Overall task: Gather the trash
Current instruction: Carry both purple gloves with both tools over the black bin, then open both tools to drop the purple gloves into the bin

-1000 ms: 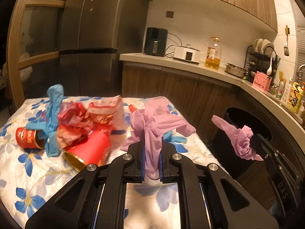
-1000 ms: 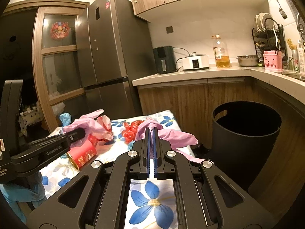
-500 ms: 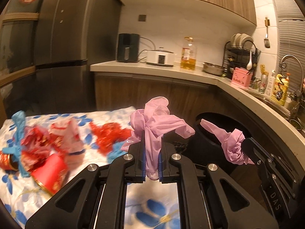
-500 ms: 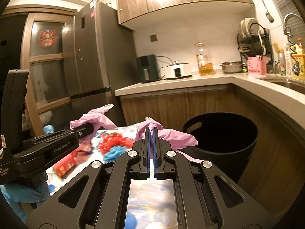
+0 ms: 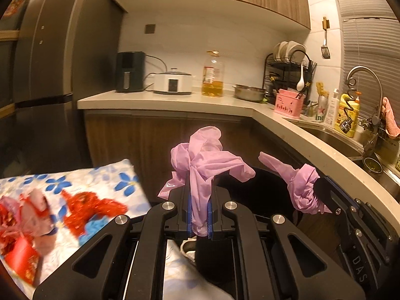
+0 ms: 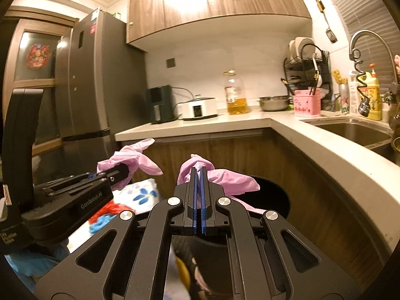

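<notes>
My left gripper is shut on a crumpled pink disposable glove that sticks up from between its jaws. To its right, my right gripper is shut on a second pink glove. In the right wrist view the right gripper pinches its glove in front of the open black bin, with the left gripper and its glove to the left. The bin stands just beyond both grippers. Red wrappers and a red can lie on the flowered tablecloth.
A fridge stands at the left. The L-shaped counter carries an air fryer, a white cooker, an oil bottle, a pot and a dish rack. A sink with a tap is at the right, close above the bin.
Both grippers have swung right, away from the table and toward the black bin, each still shut on its pink glove. The table has slid to the left edge of both views.
</notes>
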`<control>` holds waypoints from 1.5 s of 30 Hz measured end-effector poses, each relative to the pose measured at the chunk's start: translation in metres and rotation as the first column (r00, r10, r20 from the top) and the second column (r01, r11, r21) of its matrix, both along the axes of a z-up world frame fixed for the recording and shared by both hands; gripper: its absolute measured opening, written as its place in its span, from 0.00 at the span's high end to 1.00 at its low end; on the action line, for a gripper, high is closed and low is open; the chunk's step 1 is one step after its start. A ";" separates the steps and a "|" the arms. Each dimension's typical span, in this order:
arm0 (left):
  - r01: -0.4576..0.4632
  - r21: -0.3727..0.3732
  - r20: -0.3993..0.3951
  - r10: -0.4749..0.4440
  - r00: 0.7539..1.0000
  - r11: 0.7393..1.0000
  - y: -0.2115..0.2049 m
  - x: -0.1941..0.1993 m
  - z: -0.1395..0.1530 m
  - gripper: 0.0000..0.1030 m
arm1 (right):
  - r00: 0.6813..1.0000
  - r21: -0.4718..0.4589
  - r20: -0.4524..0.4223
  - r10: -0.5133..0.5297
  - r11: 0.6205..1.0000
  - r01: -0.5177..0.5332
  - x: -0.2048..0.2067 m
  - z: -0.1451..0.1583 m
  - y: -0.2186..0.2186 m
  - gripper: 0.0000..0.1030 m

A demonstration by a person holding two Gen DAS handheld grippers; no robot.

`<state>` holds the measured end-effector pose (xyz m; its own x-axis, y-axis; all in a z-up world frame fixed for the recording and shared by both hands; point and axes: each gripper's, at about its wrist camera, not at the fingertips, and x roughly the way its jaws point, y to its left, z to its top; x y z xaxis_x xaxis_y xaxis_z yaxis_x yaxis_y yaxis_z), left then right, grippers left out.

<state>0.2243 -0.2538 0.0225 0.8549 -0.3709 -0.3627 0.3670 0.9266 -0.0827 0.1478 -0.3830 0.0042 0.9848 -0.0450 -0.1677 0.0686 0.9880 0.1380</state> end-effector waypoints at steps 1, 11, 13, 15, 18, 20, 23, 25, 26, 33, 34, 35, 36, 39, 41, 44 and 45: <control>0.008 0.002 0.001 -0.008 1.000 1.000 -0.006 0.003 0.000 0.92 | 1.000 -0.001 0.000 -0.006 1.000 0.006 0.001 0.000 -0.002 0.98; 0.048 0.021 -0.004 -0.048 0.999 0.999 -0.042 0.023 -0.007 0.92 | 0.998 -0.005 -0.025 -0.053 0.999 0.053 0.021 -0.002 -0.029 0.98; 0.053 0.018 -0.008 -0.053 0.999 0.998 -0.045 0.025 -0.008 0.92 | 0.998 -0.004 -0.028 -0.058 0.998 0.058 0.024 -0.002 -0.031 0.98; 0.058 0.016 -0.009 -0.058 0.998 0.998 -0.048 0.028 -0.008 0.92 | 0.998 0.001 -0.035 -0.060 0.998 0.060 0.027 -0.003 -0.035 0.98; 0.072 0.015 -0.011 -0.072 0.997 0.997 -0.054 0.032 -0.008 0.92 | 0.997 0.010 -0.044 -0.058 0.998 0.059 0.032 -0.006 -0.040 0.98; 0.088 0.014 -0.012 -0.088 0.996 0.996 -0.057 0.033 -0.008 0.92 | 0.997 0.018 -0.049 -0.058 0.998 0.059 0.035 -0.008 -0.043 0.98; 0.127 0.017 0.001 -0.127 0.992 0.992 -0.062 0.034 -0.010 0.91 | 0.997 0.025 -0.054 -0.061 0.998 0.062 0.039 -0.009 -0.047 0.98; 0.139 0.024 0.007 -0.139 0.990 0.990 -0.066 0.034 -0.011 0.91 | 0.997 0.028 -0.055 -0.060 0.998 0.061 0.042 -0.010 -0.049 0.97; 0.147 0.028 0.008 -0.147 0.989 0.989 -0.068 0.035 -0.012 0.91 | 0.997 0.028 -0.055 -0.060 0.998 0.062 0.043 -0.010 -0.049 0.97; 0.154 0.042 0.008 -0.155 0.988 0.987 -0.075 0.041 -0.018 0.90 | 0.997 0.032 -0.065 -0.051 0.998 0.053 0.051 -0.014 -0.053 0.97; 0.153 0.043 0.009 -0.154 0.988 0.987 -0.076 0.041 -0.019 0.90 | 0.996 0.034 -0.067 -0.051 0.998 0.054 0.053 -0.015 -0.053 0.97; 0.152 0.045 0.009 -0.153 0.988 0.987 -0.077 0.042 -0.020 0.90 | 0.996 0.037 -0.073 -0.050 0.998 0.053 0.054 -0.017 -0.054 0.97; 0.153 0.047 0.008 -0.154 0.988 0.987 -0.078 0.042 -0.021 0.90 | 0.996 0.040 -0.078 -0.051 0.998 0.054 0.056 -0.017 -0.055 0.97; 0.154 0.051 0.006 -0.154 0.988 0.987 -0.080 0.045 -0.023 0.87 | 0.995 0.047 -0.087 -0.049 0.997 0.053 0.059 -0.018 -0.056 0.93; 0.153 0.052 -0.001 -0.153 0.988 0.987 -0.080 0.046 -0.025 0.84 | 0.995 0.055 -0.091 -0.050 0.997 0.055 0.060 -0.019 -0.058 0.89; 0.150 0.048 -0.008 -0.149 0.989 0.988 -0.078 0.049 -0.028 0.73 | 0.994 0.068 -0.093 -0.055 0.996 0.062 0.061 -0.020 -0.062 0.79; 0.151 0.045 -0.011 -0.151 0.988 0.987 -0.077 0.050 -0.029 0.69 | 0.994 0.070 -0.093 -0.058 0.995 0.065 0.060 -0.021 -0.062 0.74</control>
<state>0.2738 -0.3308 -0.0063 0.7874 -0.4786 -0.3886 0.5027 0.8633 -0.0447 0.2081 -0.4455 -0.0165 0.9611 -0.0892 -0.2614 0.1444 0.9690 0.2003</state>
